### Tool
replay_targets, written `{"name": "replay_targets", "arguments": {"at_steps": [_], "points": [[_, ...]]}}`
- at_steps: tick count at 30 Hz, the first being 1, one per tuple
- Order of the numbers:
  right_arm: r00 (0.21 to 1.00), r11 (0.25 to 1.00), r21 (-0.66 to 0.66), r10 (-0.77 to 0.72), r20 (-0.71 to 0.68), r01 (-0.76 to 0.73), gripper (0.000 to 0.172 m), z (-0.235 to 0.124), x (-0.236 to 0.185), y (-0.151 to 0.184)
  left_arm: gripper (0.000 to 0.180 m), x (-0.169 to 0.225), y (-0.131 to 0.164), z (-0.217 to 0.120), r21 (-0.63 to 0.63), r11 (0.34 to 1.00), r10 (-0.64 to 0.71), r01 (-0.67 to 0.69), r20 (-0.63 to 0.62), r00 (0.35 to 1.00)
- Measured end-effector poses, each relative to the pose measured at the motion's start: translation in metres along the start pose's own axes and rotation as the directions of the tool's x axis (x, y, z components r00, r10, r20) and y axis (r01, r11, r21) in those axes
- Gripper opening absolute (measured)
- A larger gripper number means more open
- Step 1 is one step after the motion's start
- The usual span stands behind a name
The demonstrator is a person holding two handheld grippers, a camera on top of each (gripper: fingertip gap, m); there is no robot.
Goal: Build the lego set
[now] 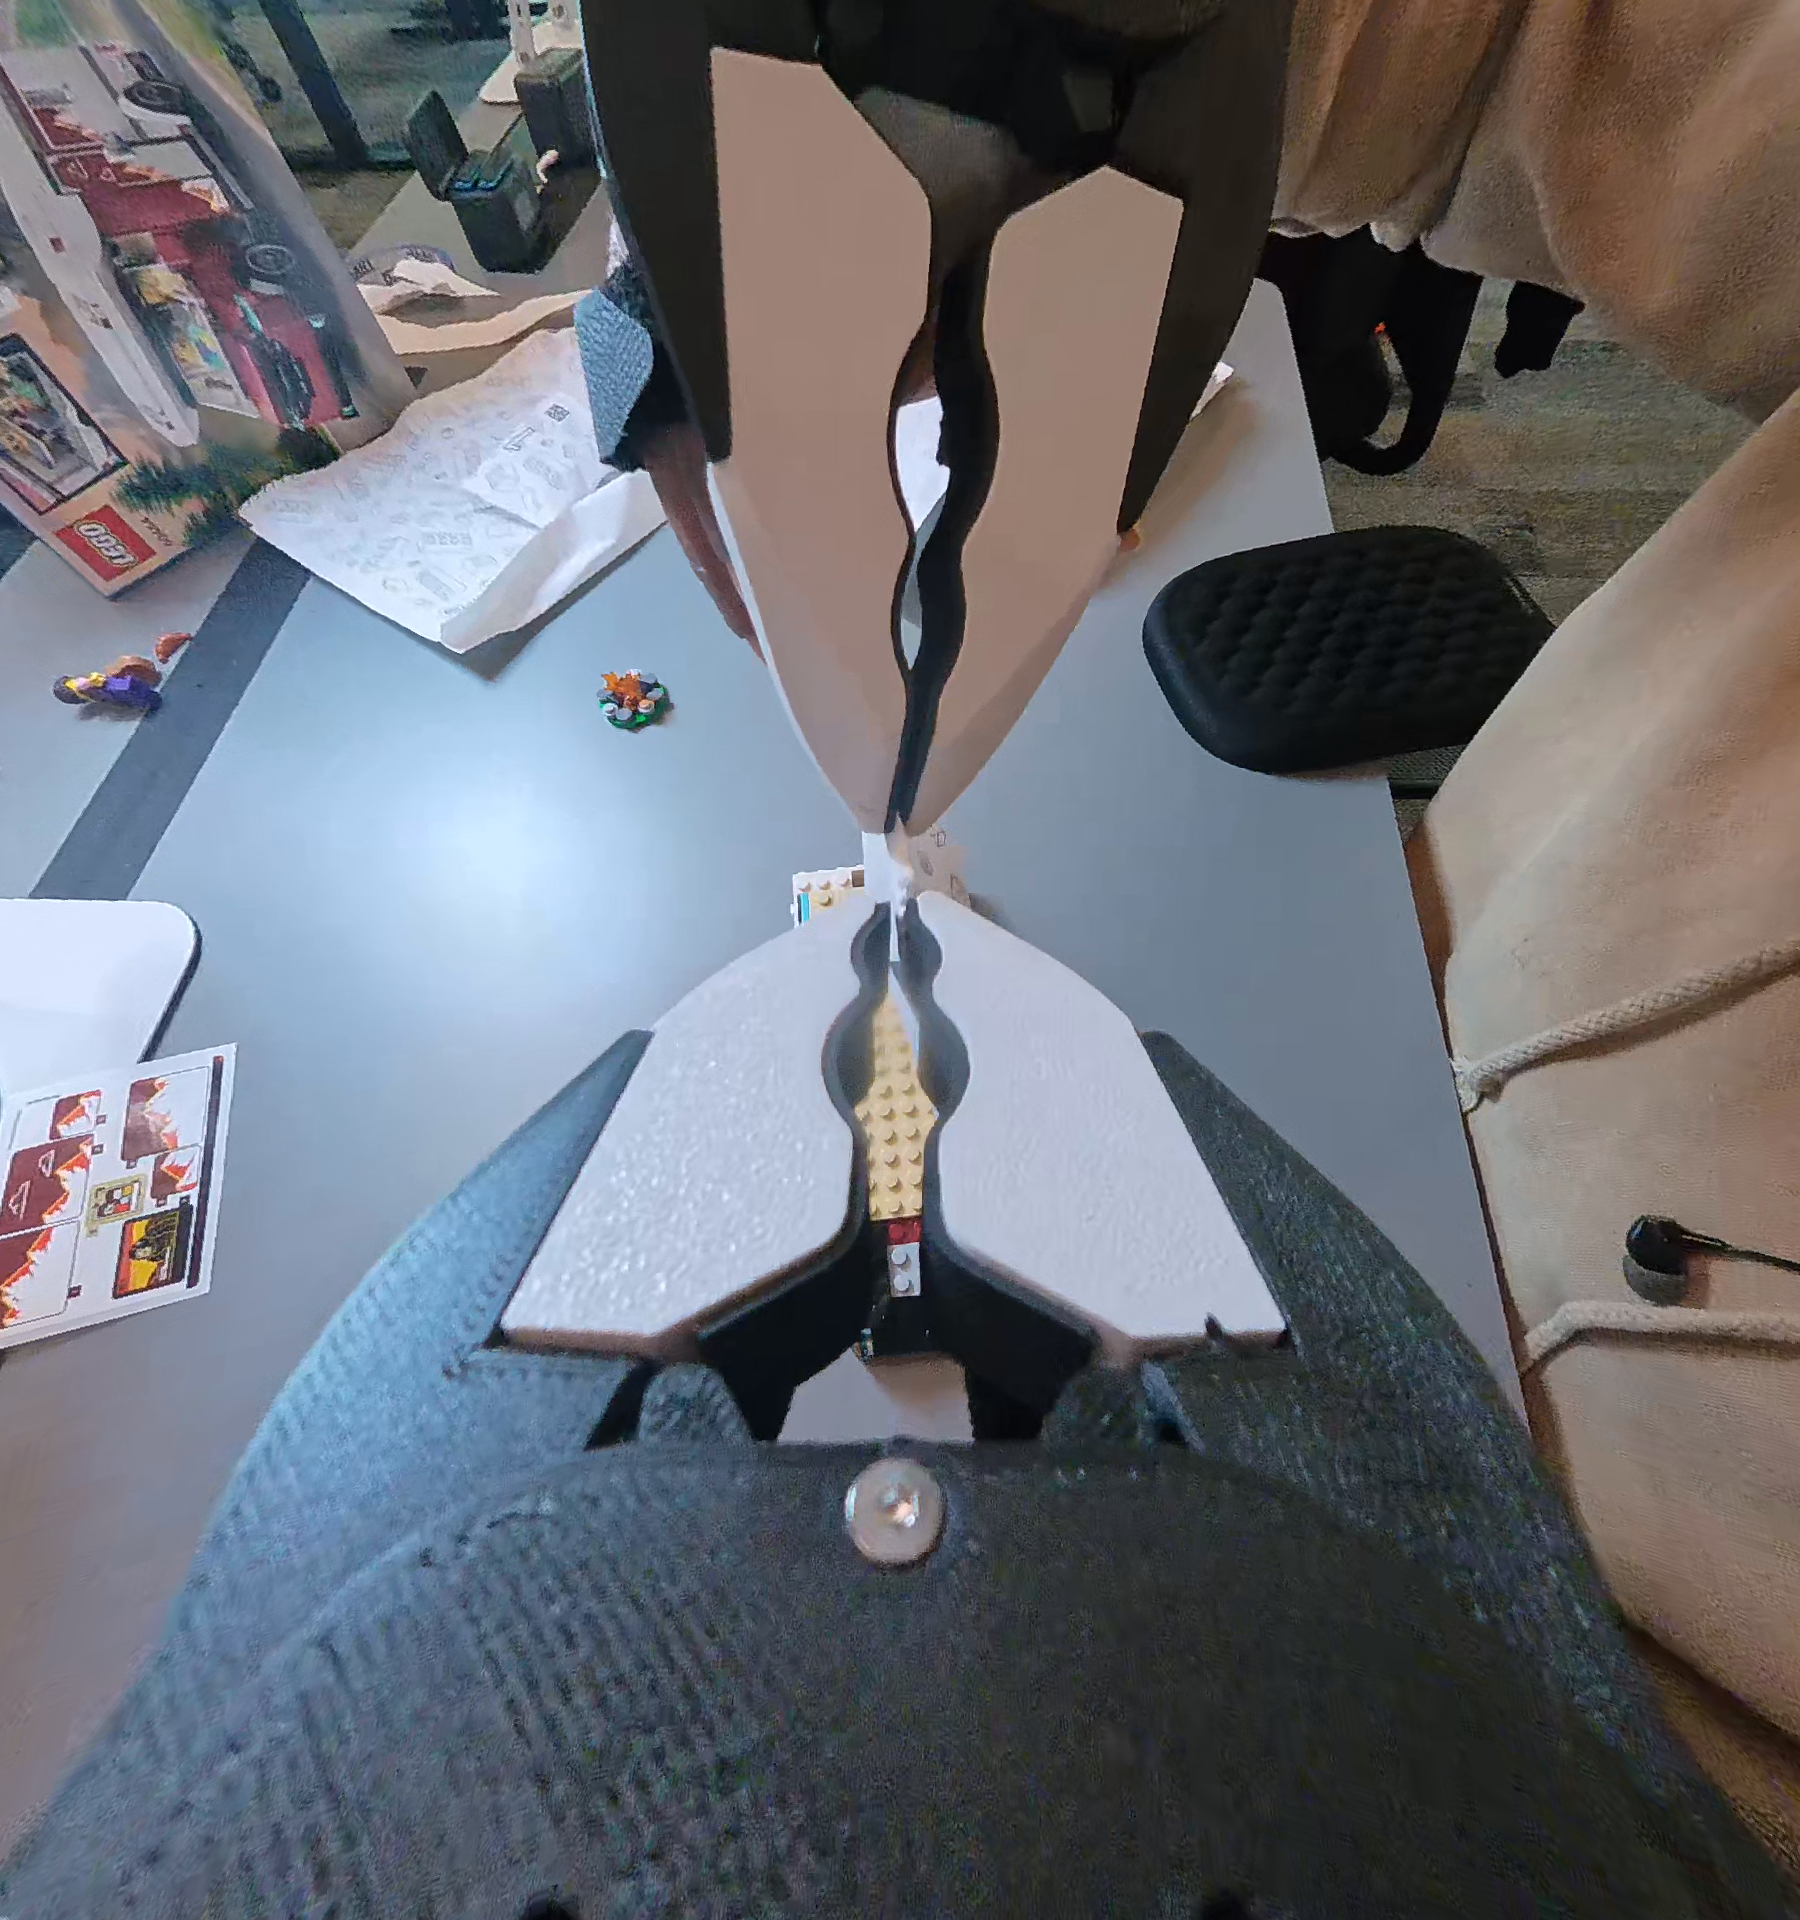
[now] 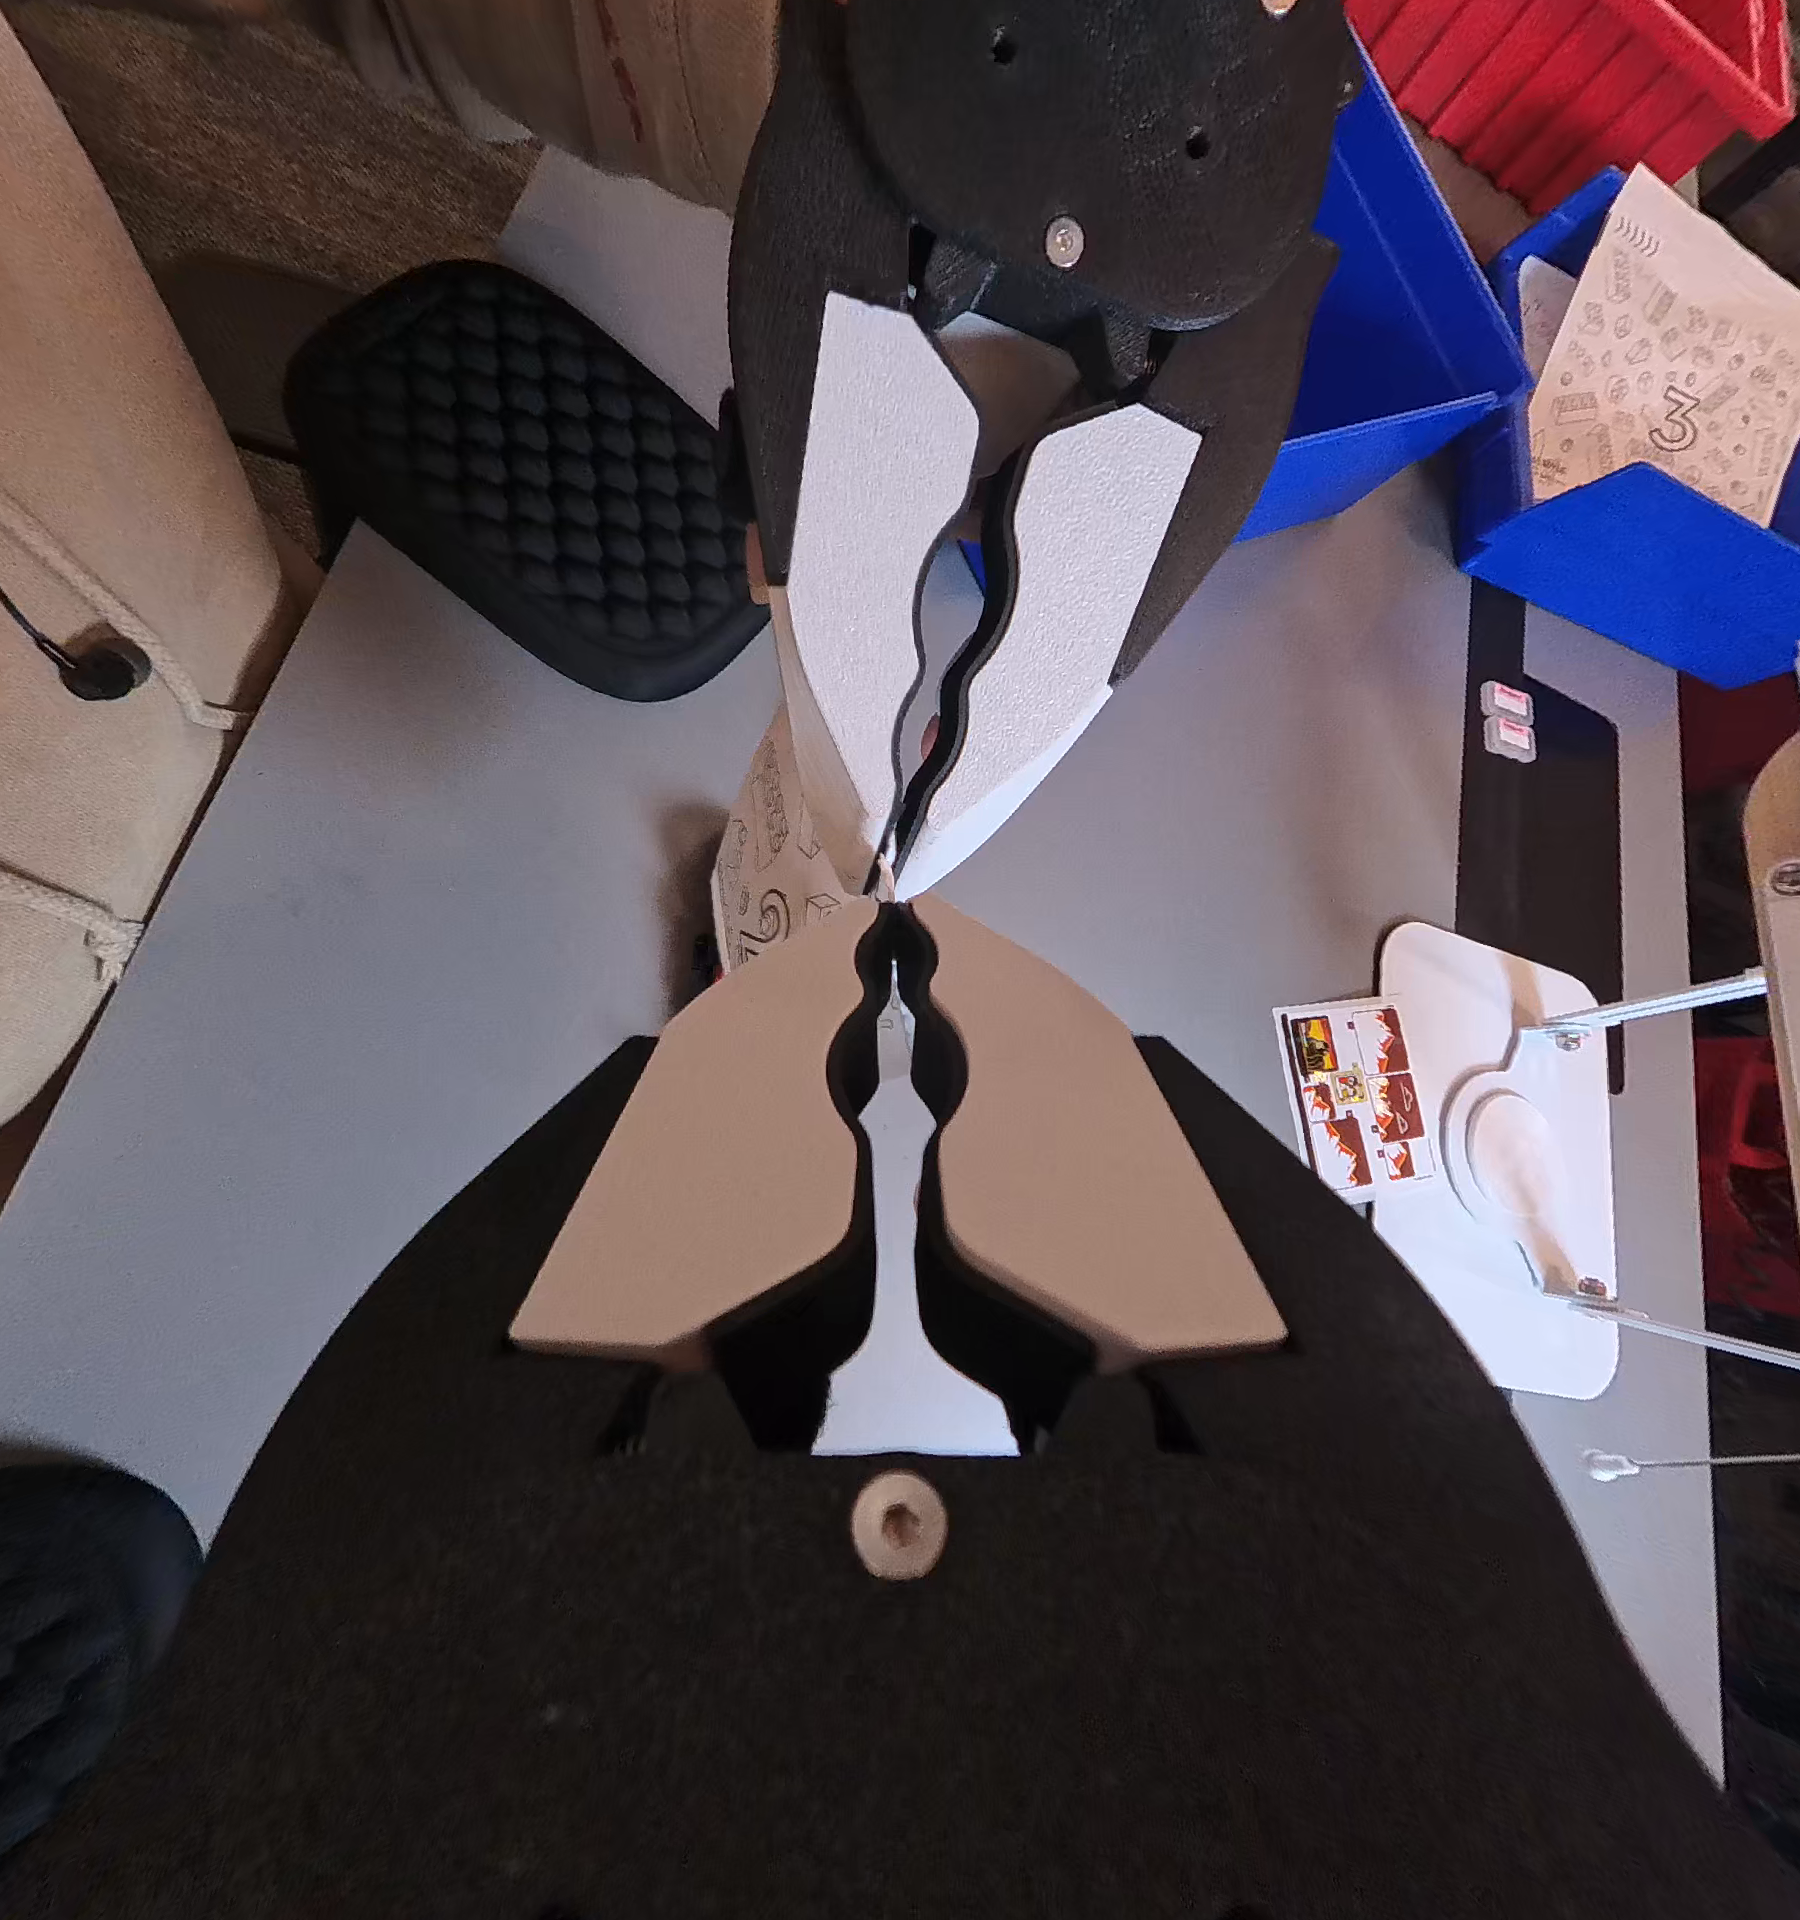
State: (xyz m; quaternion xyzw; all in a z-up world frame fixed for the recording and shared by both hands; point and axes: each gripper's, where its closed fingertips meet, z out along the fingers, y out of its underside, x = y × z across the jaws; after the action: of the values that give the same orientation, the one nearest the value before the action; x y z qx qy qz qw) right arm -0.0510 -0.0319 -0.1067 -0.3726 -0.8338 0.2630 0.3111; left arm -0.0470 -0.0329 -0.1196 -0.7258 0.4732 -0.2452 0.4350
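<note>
1. Grey table [image 1: 439, 852]: the work surface in both views. A dark strip crosses it on the far left of the left wrist view.
2. Person in a beige hooded top [image 1: 1665, 935] at the table edge, with a black padded chair armrest [image 1: 1343, 644] beside them. A black earbud [image 1: 1654, 1242] hangs against the top.
3. Printed toy brick box [image 1: 127, 291] stands tilted at the far left of the table. A flat paper bag with line drawings [image 1: 460, 499] lies just in front of it.
4. Blue bins [image 2: 1644, 499] at the far side in the right wrist view. One holds another printed paper bag [image 2: 1685, 353]. Red crate [image 2: 1561, 62] behind them.
5. White stand base [image 2: 1498, 1143] on the table, with a sticker sheet [image 2: 1353, 1101] lying against its edge.
6. Left gripper [image 1: 894, 914]: fingers closed to a sliver, pinching the edge of a small white paper bag [image 1: 888, 873]. Pads press on the paper.
7. Right gripper [image 2: 894, 914]: comes in head-on from the opposite side, tips nearly touching the left's. Fingers closed on the same bag edge.
8. The small bag is held above the table between the two sets of tips. Its printed body [image 2: 771, 883] hangs to one side under the left gripper.
9. Tan studded brick plate [image 1: 896, 1122] on the table directly below the left gripper, seen through the finger gap, with a red and a white brick at its near end.
10. Small loose builds on the table: a green-based campfire piece [image 1: 633, 698] well to the left, and purple and brown pieces [image 1: 111, 681] farther left.
</note>
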Motion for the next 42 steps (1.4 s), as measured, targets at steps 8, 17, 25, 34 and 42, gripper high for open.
{"name": "replay_targets", "arguments": {"at_steps": [8, 17, 25, 34, 42], "points": [[0.995, 0.992, -0.086, -0.096, 0.000, 0.096, 0.010, 0.010, -0.003, 0.005, 0.000, 0.002, 0.010, 0.003, -0.096, 0.995, -0.022, 0.019, -0.033, 0.999], [0.959, 0.957, -0.114, -0.276, -0.067, 0.267, 0.001, 0.016, -0.003, -0.005, 0.000, 0.005, 0.010, -0.006, -0.092, 0.986, -0.152, 0.140, -0.136, 0.979], [0.925, 0.940, -0.042, -0.340, -0.169, 0.338, 0.001, -0.001, -0.014, -0.007, 0.001, 0.004, 0.007, -0.027, 0.090, 0.927, -0.321, 0.364, -0.308, 0.896], [0.976, 0.981, -0.007, -0.192, -0.098, 0.193, 0.000, 0.006, -0.015, -0.006, 0.007, 0.008, 0.016, -0.022, 0.081, 0.964, -0.231, 0.252, -0.206, 0.951], [0.973, 0.977, -0.113, -0.193, -0.126, 0.180, 0.000, 0.019, -0.004, 0.002, 0.048, 0.008, 0.020, 0.009, -0.020, 0.980, -0.199, 0.199, -0.024, 0.980]]}}
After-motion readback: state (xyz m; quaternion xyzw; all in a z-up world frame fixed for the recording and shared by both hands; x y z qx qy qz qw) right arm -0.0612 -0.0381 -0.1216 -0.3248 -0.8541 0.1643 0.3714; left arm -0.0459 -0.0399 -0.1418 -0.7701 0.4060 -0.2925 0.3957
